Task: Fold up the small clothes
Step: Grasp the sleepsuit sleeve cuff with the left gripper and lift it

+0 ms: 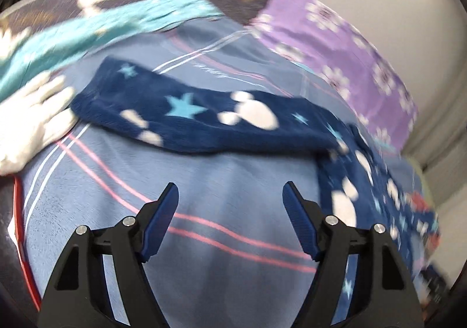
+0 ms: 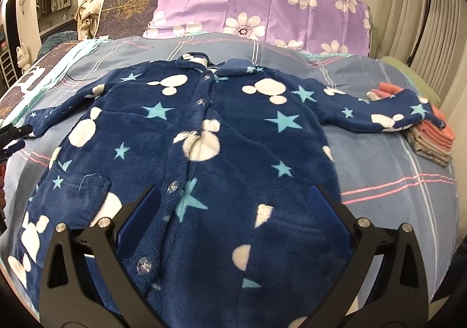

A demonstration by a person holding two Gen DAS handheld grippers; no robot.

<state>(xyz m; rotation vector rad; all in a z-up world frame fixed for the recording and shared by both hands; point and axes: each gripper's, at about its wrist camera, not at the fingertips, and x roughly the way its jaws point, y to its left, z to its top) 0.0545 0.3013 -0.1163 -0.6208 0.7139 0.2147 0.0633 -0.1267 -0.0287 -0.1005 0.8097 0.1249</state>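
Fleece pajama top (image 2: 221, 135) spread flat, both tools gaping, sleeves outstretched

The left wrist view is motion-blurred, leaving the white object (image 1: 32, 120) beside the sleeve (image 1: 186, 112) unidentifiable.

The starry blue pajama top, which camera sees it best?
The right wrist view: the whole pajama top lies spread flat and sharp, both sleeves out, buttons down the middle. The left wrist view, blurred, shows only one sleeve and a side edge of it.
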